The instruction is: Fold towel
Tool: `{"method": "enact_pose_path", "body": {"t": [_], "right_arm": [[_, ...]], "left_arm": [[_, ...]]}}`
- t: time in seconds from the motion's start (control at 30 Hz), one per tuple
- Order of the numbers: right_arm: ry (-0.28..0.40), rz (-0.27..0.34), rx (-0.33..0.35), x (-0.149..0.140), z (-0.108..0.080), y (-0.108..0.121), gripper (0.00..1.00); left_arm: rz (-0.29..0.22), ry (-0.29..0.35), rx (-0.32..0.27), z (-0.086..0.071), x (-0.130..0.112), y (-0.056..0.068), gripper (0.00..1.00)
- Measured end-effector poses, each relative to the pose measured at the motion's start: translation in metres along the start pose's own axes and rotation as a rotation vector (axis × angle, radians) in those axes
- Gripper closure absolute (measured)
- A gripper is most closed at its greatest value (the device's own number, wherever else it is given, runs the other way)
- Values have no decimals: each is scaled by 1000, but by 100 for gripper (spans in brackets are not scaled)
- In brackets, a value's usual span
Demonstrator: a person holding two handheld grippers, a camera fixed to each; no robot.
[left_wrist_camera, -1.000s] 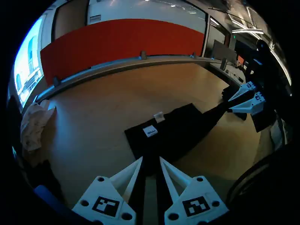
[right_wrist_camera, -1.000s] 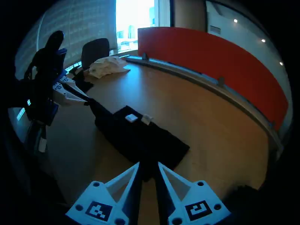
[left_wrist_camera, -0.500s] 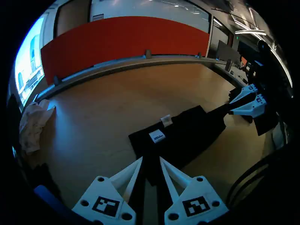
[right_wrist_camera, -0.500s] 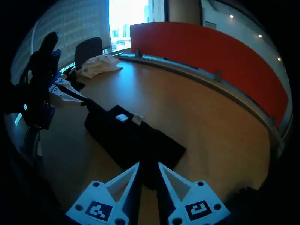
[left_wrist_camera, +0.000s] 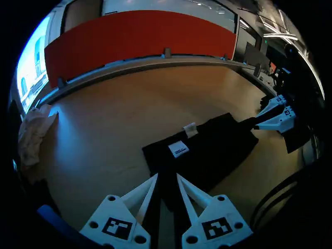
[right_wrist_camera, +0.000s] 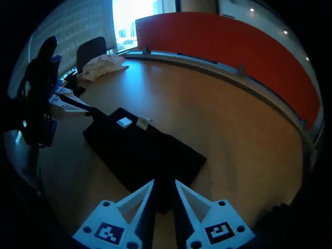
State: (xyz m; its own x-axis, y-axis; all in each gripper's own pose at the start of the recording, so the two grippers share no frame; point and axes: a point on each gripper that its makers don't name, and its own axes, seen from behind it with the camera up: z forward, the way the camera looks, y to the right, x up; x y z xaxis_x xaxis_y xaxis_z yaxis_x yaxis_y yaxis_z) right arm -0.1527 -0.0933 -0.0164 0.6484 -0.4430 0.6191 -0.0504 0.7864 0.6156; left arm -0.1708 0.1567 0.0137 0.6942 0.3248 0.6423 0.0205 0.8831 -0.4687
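Observation:
A black towel (left_wrist_camera: 207, 145) with two small white tags (left_wrist_camera: 178, 148) lies spread on the wooden table (left_wrist_camera: 124, 108). My left gripper (left_wrist_camera: 166, 186) is shut on the towel's near corner. In the right gripper view the same towel (right_wrist_camera: 141, 151) runs from my right gripper (right_wrist_camera: 164, 191), shut on its near corner, to the left gripper (right_wrist_camera: 85, 110) at its far end. From the left gripper view, the right gripper (left_wrist_camera: 254, 123) pinches the far corner. The cloth hangs stretched between both grippers, partly resting on the table.
A crumpled white cloth (left_wrist_camera: 33, 133) lies at the table's left end, by a dark chair (right_wrist_camera: 89, 52). A red partition (left_wrist_camera: 137, 37) lines the table's far edge. A person in dark clothing (right_wrist_camera: 37, 99) holds the grippers.
Both grippers have pulled the towel toward the table's near side and spread it wider; it now lies flatter and broader than a second ago.

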Motion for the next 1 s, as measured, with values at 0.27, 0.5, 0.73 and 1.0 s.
{"method": "enact_pose_path", "body": {"t": [0.27,0.5,0.73,1.0], "right_arm": [[-11,24,-9,-4,12,5,76],[-20,33,-15,-5,22,10,76],[-18,48,-27,-2,28,15,75],[-19,64,-67,-2,35,25,55]], "left_arm": [[5,-17,10,18,-5,-4,85],[2,-27,15,28,-7,-8,84],[5,-31,25,35,-5,-11,85],[20,-41,58,43,-6,-20,76]]}}
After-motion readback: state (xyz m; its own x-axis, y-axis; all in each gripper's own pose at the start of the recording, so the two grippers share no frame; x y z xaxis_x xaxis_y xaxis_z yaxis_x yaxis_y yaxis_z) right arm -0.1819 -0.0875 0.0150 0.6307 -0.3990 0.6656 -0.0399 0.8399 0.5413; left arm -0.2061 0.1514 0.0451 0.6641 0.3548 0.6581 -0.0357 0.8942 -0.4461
